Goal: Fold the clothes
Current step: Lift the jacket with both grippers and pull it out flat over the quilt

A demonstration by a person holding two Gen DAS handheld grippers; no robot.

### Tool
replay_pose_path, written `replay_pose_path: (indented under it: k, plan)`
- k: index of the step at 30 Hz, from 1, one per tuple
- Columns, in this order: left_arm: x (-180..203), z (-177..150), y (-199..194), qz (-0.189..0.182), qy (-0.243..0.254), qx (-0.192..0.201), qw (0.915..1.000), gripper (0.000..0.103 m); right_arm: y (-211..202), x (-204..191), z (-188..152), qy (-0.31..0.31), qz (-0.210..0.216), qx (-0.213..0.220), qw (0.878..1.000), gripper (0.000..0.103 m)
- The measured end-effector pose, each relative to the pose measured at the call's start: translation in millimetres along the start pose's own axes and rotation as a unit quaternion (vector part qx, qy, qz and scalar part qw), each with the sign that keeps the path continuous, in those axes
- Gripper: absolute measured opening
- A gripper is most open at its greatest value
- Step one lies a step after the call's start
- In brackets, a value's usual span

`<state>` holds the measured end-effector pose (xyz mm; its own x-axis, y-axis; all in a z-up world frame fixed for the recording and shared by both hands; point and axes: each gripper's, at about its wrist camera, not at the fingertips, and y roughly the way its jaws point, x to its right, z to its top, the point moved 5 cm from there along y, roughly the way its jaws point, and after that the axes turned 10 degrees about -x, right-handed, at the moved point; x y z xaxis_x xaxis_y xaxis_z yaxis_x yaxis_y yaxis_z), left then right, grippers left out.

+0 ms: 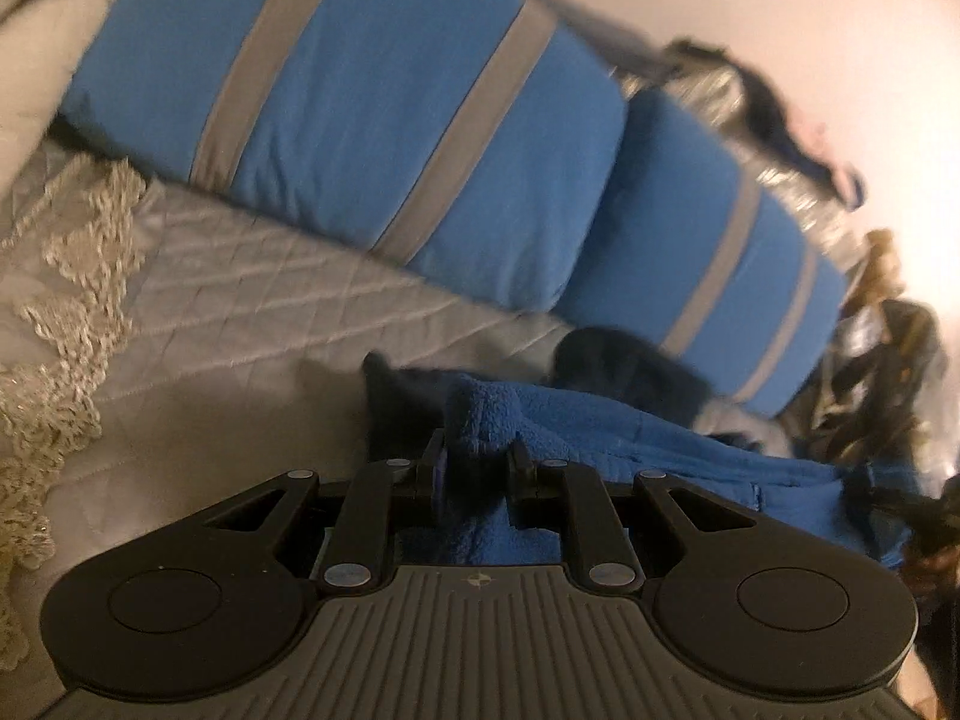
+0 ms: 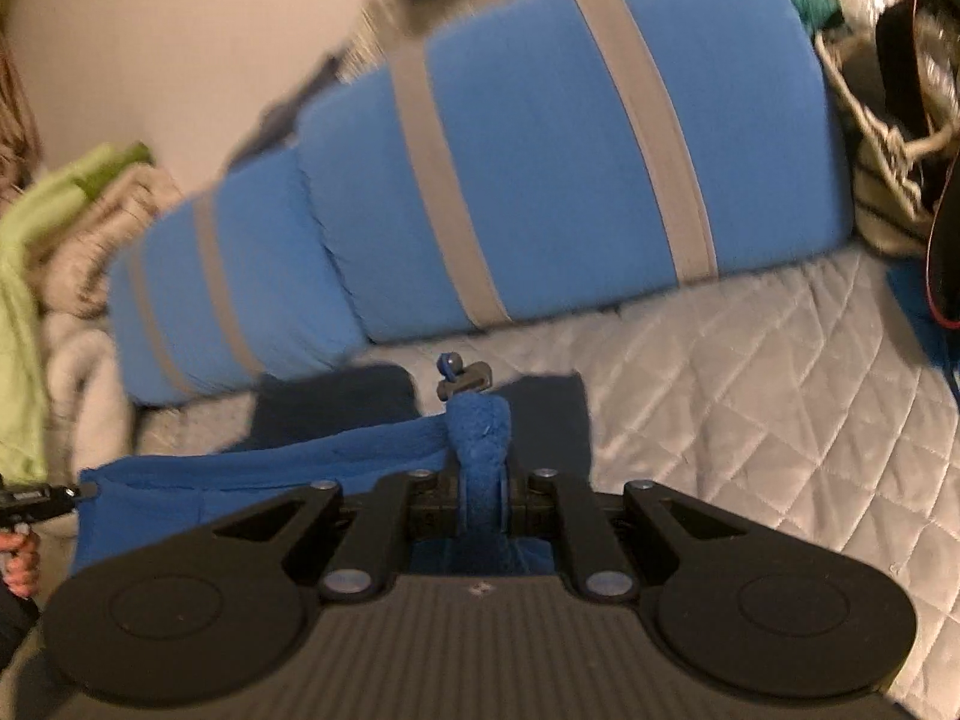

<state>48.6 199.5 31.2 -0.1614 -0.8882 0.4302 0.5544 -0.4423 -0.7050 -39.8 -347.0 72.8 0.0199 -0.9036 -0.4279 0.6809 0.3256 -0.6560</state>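
Two grippers: left gripper (image 1: 474, 462) and right gripper (image 2: 483, 480), black fingers, each pinched narrow on a bunched edge of the garment.
Garment: one blue fleece garment (image 1: 630, 438), nubby, stretched between both grippers over the bed.
Pillows: two blue pillows (image 1: 372, 114) with grey bands, plump, along the bed's far edge.
Bed: quilted bedspread (image 2: 750, 360), pale, diamond-stitched.
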Motion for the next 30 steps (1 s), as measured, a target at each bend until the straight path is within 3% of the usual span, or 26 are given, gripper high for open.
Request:
replay_pose_path:
  k: [7, 21, 30]
  plan:
    - [-14, -3, 39, 0.031, -0.011, -0.046, 0.9984, 0.018, 39, 17, -9, 0.010, -0.020, -0.037, 0.999, 0.010]
    - [3, -2, 39, 0.079, 0.051, -0.045, 0.9946, 0.019, 41, 13, -11, -0.010, -0.033, -0.037, 0.999, 0.010]
    - [33, 20, -16, 0.051, 0.095, 0.049, 0.9930, 0.018, 3, -6, 4, -0.057, -0.019, 0.030, 0.998, 0.010]
